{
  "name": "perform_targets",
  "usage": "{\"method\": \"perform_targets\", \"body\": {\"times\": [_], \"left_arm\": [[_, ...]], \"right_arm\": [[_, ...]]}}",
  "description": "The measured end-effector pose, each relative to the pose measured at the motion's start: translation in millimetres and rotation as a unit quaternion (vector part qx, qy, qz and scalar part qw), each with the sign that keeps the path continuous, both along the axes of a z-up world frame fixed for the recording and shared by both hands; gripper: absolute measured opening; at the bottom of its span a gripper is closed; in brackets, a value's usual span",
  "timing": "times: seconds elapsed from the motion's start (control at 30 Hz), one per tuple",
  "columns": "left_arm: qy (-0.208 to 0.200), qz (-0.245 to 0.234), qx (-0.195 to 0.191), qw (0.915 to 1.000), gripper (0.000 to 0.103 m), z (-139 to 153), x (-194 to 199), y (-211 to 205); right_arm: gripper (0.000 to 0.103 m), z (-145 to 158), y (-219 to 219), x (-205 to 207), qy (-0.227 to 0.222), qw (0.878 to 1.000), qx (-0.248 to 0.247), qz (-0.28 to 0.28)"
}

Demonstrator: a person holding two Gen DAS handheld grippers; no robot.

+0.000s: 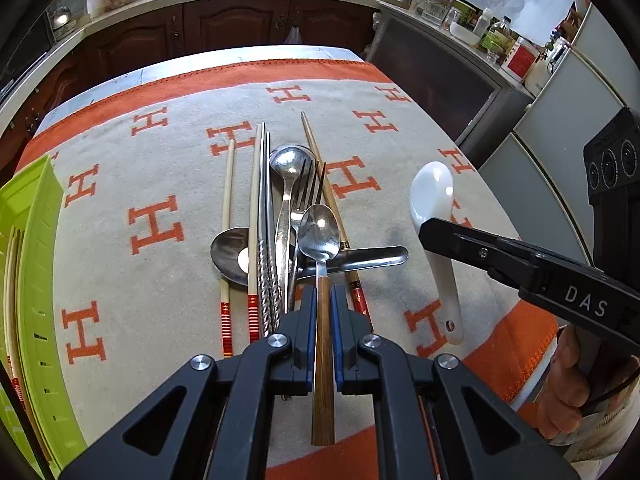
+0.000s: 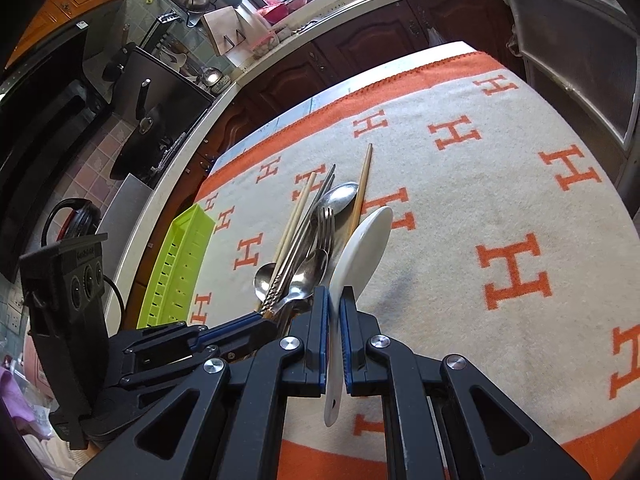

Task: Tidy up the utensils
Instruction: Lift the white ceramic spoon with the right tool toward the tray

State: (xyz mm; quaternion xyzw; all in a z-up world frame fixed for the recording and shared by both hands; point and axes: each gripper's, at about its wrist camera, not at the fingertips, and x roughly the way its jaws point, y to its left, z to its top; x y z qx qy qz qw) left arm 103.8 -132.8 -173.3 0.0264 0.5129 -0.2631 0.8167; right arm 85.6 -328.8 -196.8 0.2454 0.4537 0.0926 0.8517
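Note:
A pile of utensils lies mid-table: metal spoons [image 1: 291,164], a fork [image 1: 306,196], steel chopsticks [image 1: 264,208], pale chopsticks [image 1: 228,216] and a brown chopstick [image 1: 320,168]. My left gripper [image 1: 323,300] is shut on a wooden-handled metal spoon [image 1: 319,232] at the near end of the pile. My right gripper [image 2: 334,300] is shut on the handle of a white ceramic spoon [image 2: 362,248], just right of the pile; that spoon also shows in the left wrist view [image 1: 434,196]. The left gripper appears in the right wrist view [image 2: 224,332] beside the pile.
A green slotted tray [image 1: 28,248] with chopsticks inside stands at the table's left edge; it also shows in the right wrist view [image 2: 176,268]. The table carries a beige and orange H-pattern cloth [image 1: 160,184]. Kitchen counters and cabinets [image 1: 224,24] lie beyond.

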Motion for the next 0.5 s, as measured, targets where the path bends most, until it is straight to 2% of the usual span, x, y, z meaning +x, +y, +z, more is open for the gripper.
{"method": "perform_targets", "body": {"times": [0.3,0.5], "left_arm": [[-0.043,0.022,-0.013,0.9988,0.005,27,-11,21],[-0.078,0.051,-0.008,0.9956,0.005,48,-19,50]], "right_arm": [[0.006,26,14,-9,-0.015,1.000,-0.013,0.014],[0.006,44,43,-5,-0.022,0.998,-0.020,0.051]]}}
